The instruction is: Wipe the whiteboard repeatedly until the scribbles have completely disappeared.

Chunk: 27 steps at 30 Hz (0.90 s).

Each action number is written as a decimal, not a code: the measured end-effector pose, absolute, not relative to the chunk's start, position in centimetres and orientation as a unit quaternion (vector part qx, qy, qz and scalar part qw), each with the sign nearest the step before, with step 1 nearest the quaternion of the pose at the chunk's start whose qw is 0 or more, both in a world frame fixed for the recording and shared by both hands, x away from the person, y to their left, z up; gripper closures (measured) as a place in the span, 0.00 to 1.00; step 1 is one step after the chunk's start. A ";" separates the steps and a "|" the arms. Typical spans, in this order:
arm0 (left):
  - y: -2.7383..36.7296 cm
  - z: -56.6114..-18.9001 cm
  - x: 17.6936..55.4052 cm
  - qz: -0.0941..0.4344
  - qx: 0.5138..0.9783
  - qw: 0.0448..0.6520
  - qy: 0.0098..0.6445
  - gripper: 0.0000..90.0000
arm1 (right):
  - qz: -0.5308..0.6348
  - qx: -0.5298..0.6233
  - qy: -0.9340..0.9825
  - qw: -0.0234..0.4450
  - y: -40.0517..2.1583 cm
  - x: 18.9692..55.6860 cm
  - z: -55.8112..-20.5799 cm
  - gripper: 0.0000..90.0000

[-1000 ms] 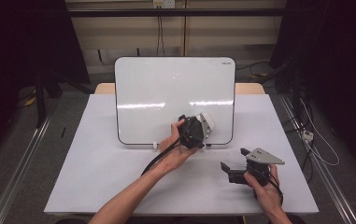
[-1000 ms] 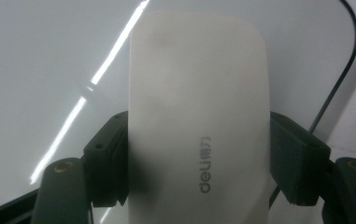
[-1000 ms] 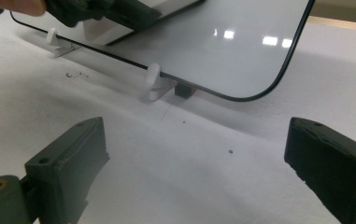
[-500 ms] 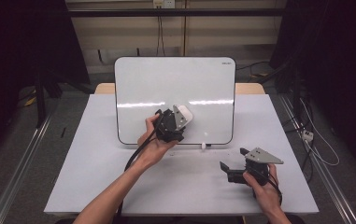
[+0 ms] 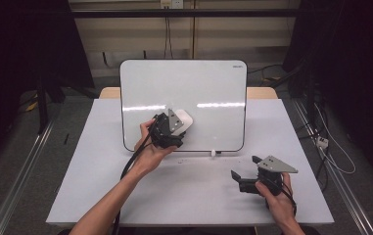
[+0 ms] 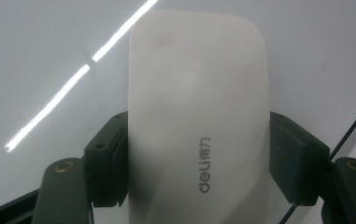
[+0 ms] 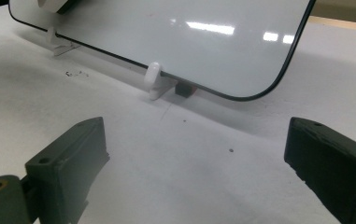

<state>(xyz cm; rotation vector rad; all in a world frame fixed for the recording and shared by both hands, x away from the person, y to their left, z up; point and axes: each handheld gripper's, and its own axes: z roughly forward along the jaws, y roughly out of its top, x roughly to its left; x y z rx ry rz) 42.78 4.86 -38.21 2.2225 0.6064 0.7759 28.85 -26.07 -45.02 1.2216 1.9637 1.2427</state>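
Observation:
A white whiteboard point(image 5: 184, 88) with a thin dark rim stands upright on the table. My left gripper point(image 5: 178, 125) is at the board's lower middle, shut on a white eraser point(image 5: 184, 120). In the left gripper view the eraser point(image 6: 199, 116), printed "deli", is clamped between the two black pads point(image 6: 108, 163) and lies flat against the board's face point(image 6: 49, 46). My right gripper point(image 5: 245, 171) rests low over the table at the right, held by a hand. Its jaws stand wide apart around bare tabletop point(image 7: 203, 168).
The board point(image 7: 166, 28) stands on small white feet point(image 7: 153, 77), one seen as a foot point(image 5: 214, 152) in the high view, with a small dark block point(image 7: 185, 88) behind. The white tabletop point(image 5: 198, 196) stretches in front. Dark curtains and floor cables surround the table.
My left gripper has carried the eraser leftward across the lower part of the board. The right gripper has stayed where it was.

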 end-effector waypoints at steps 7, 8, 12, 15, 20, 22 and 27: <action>5.5 -38.2 42.9 0.305 0.853 0.348 0.241 0.34 | 0.458 0.449 0.724 0.256 -26.1 28.9 -45.0 0.06; 5.7 -38.1 42.9 0.313 0.854 0.342 0.238 0.34 | 0.457 0.449 0.724 0.255 -26.1 28.9 -45.0 0.06; 6.3 -37.9 43.2 0.311 0.849 0.348 0.247 0.34 | 0.458 0.451 0.723 0.255 -26.1 28.9 -45.1 0.06; 6.8 -37.8 43.3 0.306 0.848 0.353 0.252 0.34 | 0.458 0.449 0.724 0.254 -26.0 28.9 -45.1 0.06; 7.7 -37.5 43.2 0.299 0.844 0.364 0.257 0.34 | 0.457 0.450 0.724 0.254 -26.0 28.9 -45.1 0.06; 8.2 -37.0 42.9 0.297 0.840 0.374 0.257 0.34 | 0.456 0.449 0.725 0.254 -26.0 29.0 -45.1 0.06; 9.2 -35.9 42.2 0.310 0.827 0.389 0.262 0.34 | 0.456 0.449 0.726 0.253 -25.8 28.9 -45.1 0.06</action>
